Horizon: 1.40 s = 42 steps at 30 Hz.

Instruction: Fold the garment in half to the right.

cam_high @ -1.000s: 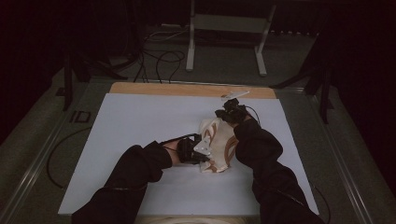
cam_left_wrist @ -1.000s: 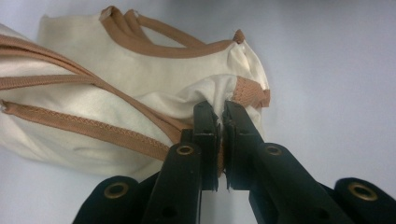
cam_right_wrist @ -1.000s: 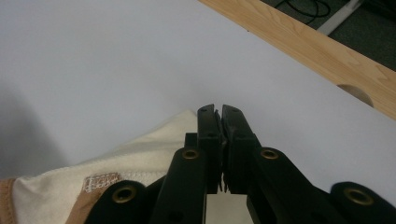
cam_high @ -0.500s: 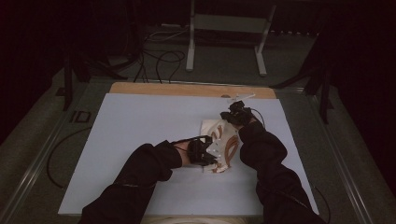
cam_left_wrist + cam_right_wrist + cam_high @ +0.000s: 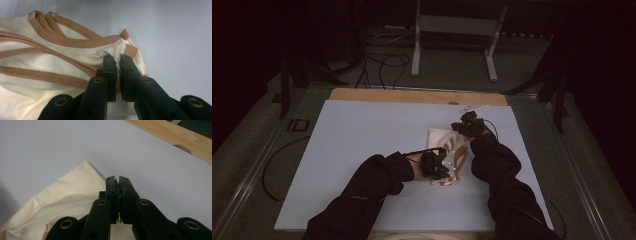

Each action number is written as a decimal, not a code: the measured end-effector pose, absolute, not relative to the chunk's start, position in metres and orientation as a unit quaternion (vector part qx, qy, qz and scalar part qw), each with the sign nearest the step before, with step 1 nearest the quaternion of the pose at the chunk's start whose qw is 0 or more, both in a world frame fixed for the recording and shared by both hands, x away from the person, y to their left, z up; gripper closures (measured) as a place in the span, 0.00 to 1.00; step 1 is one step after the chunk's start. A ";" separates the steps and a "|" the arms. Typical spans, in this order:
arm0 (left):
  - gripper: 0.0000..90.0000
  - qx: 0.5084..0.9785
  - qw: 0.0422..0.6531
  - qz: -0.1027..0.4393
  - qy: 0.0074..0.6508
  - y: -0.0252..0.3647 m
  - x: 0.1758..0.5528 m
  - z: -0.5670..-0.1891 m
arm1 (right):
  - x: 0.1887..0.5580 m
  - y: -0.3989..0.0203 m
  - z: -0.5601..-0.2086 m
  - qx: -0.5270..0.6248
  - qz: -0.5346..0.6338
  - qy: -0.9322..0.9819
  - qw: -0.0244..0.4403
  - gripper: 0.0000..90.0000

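Note:
A cream garment [image 5: 451,150] with tan trimmed straps lies bunched on the white board [image 5: 362,130], right of centre. My left gripper [image 5: 439,167] is at its near left edge. In the left gripper view the left gripper [image 5: 118,58] is shut on the garment [image 5: 37,65], pinching cream cloth beside a tan hem. My right gripper [image 5: 463,131] is at the garment's far end. In the right gripper view the right gripper [image 5: 117,180] is shut, with a plain cream fold of the garment [image 5: 70,192] running under and between its jaws. Black sleeves cover both forearms.
A bare wooden strip [image 5: 412,95] runs along the board's far edge, also seen as wood [image 5: 170,132] in the right gripper view. Beyond the table are a metal stand [image 5: 452,50] and loose cables [image 5: 382,60] on the dark floor.
Both hands have sunk toward the board with the garment. The left gripper has moved right, closer to the right one, and the cloth now lies lower and more folded.

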<state>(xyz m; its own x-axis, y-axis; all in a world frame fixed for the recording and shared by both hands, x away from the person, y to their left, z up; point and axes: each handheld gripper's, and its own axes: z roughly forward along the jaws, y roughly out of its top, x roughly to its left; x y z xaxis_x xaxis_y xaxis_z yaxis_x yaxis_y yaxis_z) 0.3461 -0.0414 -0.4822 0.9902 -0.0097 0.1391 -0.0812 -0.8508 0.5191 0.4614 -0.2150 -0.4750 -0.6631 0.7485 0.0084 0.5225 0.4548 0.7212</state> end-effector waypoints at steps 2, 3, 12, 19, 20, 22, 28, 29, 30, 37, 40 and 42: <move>0.94 0.961 0.269 0.065 -0.019 -0.044 0.346 -0.482 | 0.461 -0.218 -0.477 0.382 0.361 0.837 0.155 0.97; 0.93 0.960 0.271 0.065 -0.015 -0.045 0.346 -0.483 | 0.462 -0.219 -0.478 0.382 0.360 0.837 0.155 0.97; 0.91 0.959 0.278 0.052 0.004 -0.057 0.346 -0.484 | 0.464 -0.230 -0.486 0.392 0.361 0.833 0.151 0.97; 0.73 0.951 0.306 0.037 0.009 -0.054 0.344 -0.477 | 0.466 -0.237 -0.489 0.399 0.360 0.830 0.148 0.85; 0.69 0.951 0.307 0.039 0.011 -0.053 0.343 -0.475 | 0.466 -0.238 -0.489 0.402 0.357 0.830 0.150 0.83; 0.64 0.949 0.313 0.043 0.012 -0.048 0.343 -0.470 | 0.466 -0.241 -0.489 0.404 0.351 0.831 0.149 0.77; 0.49 0.942 0.332 0.045 0.031 -0.031 0.344 -0.458 | 0.466 -0.247 -0.485 0.416 0.348 0.826 0.152 0.66; 0.47 0.942 0.332 0.045 0.031 -0.031 0.344 -0.458 | 0.466 -0.247 -0.485 0.416 0.348 0.826 0.152 0.66; 0.43 0.938 0.341 0.041 0.044 -0.024 0.344 -0.456 | 0.465 -0.248 -0.483 0.418 0.349 0.825 0.153 0.65; 0.11 0.932 0.352 0.042 0.074 0.000 0.343 -0.458 | 0.461 -0.249 -0.475 0.418 0.351 0.824 0.153 0.64; 0.00 0.929 0.359 0.033 0.088 0.012 0.343 -0.459 | 0.460 -0.251 -0.478 0.422 0.347 0.825 0.147 0.64; 0.00 0.926 0.362 0.038 0.095 0.017 0.342 -0.459 | 0.460 -0.253 -0.480 0.426 0.348 0.822 0.145 0.64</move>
<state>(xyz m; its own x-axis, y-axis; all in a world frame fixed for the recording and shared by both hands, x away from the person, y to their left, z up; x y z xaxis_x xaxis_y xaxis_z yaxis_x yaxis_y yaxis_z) 0.3425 0.0166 -0.4591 0.9791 0.2033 0.0023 0.1478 -0.7196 0.6784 0.4597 -0.2527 -0.4798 -0.5949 0.8017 0.0578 0.5999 0.3950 0.6957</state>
